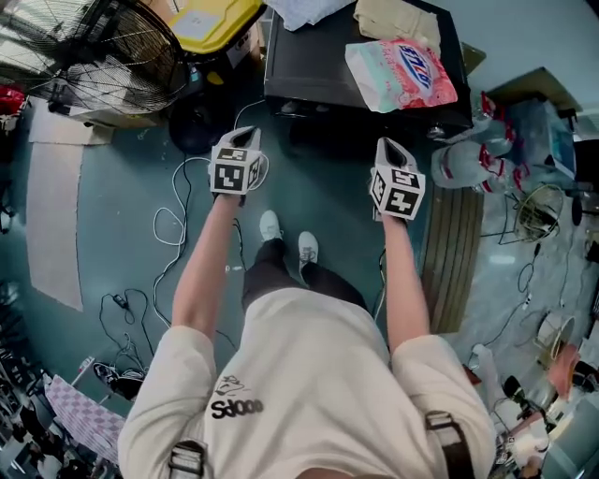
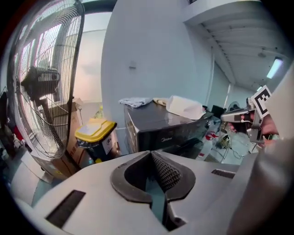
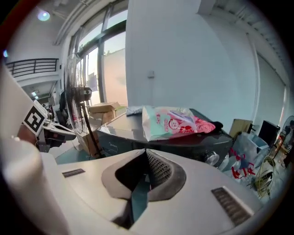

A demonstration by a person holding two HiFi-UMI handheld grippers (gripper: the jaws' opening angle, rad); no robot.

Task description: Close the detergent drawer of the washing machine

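The dark grey washing machine [image 1: 318,65] stands ahead of me, and both gripper views show it too, as washing machine [image 2: 165,131] and washing machine [image 3: 115,133]. Its detergent drawer I cannot make out in any view. My left gripper [image 1: 245,136] is held in the air short of the machine's left front, jaws shut with nothing between them. My right gripper [image 1: 388,145] hovers level with it on the right, also shut and empty. In the left gripper view the pads meet at the left gripper [image 2: 151,153]. In the right gripper view they meet at the right gripper [image 3: 146,151].
A pink-and-white bag [image 1: 402,70] and cloths lie on the machine's top. A large floor fan [image 1: 103,47] and a yellow-lidded bin [image 1: 211,23] stand to the left. Cables [image 1: 178,224] trail over the floor. Plastic bags [image 1: 468,159] and a ribbed mat [image 1: 449,253] are on the right.
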